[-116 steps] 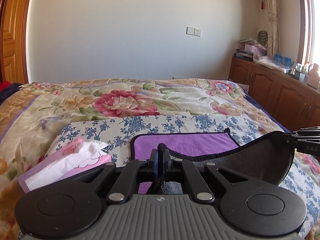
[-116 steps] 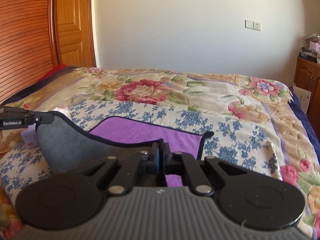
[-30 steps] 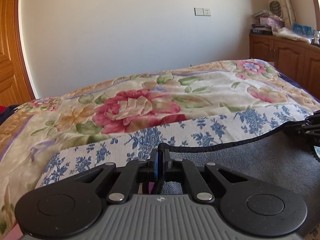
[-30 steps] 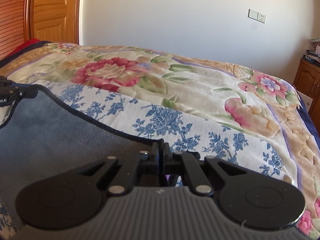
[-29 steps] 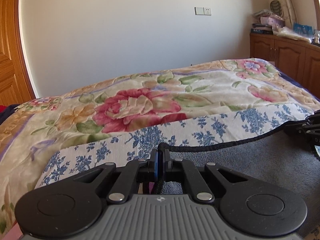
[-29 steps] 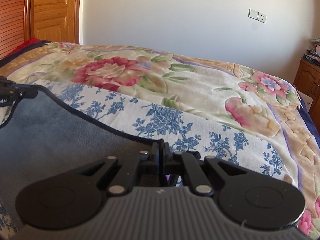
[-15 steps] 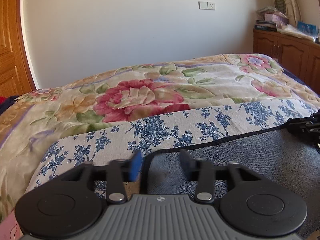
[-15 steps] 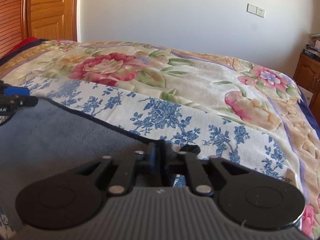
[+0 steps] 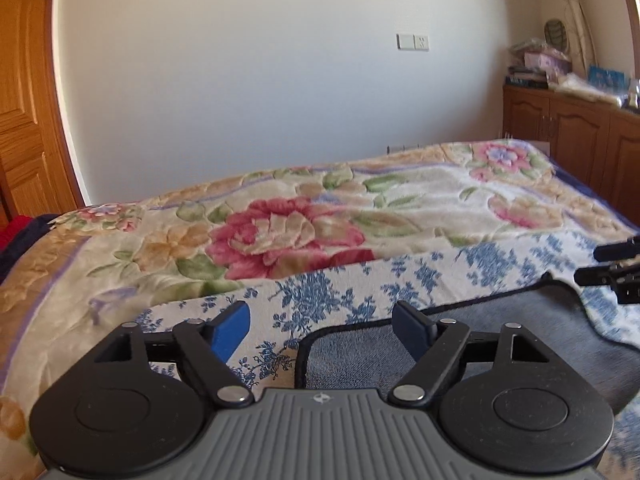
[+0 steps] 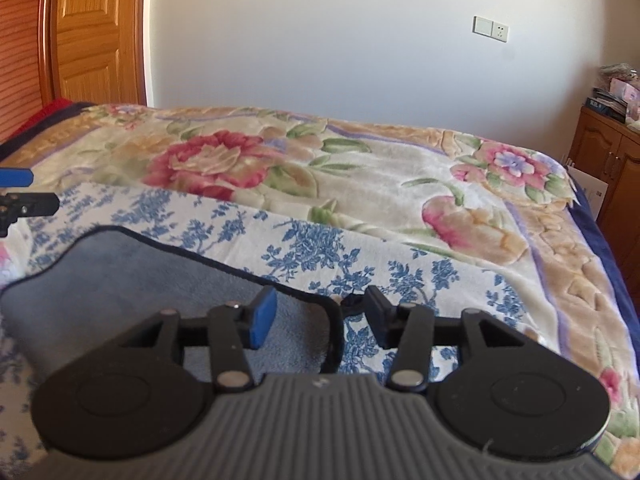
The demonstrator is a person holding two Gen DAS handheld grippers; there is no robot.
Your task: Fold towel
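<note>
The towel [image 9: 500,344] lies folded on the blue-flowered cloth, its grey side with dark trim up; its purple side is hidden. It also shows in the right wrist view [image 10: 132,284]. My left gripper [image 9: 322,322] is open above the towel's left far corner. My right gripper [image 10: 318,312] is open above the right far corner. Neither holds anything. The right gripper's tips show at the right edge of the left wrist view [image 9: 616,268]; the left gripper's tips show at the left edge of the right wrist view [image 10: 24,196].
The blue-flowered cloth [image 9: 340,288] lies on a bed with a floral blanket [image 9: 288,232]. Wooden cabinets [image 9: 568,140] with clutter on top stand along the right wall. A wooden door [image 10: 92,36] is at the far left.
Both grippers carried the towel's near edge over to the far edge, then opened and let it go. The purple side is now covered. Both have pulled back a little.
</note>
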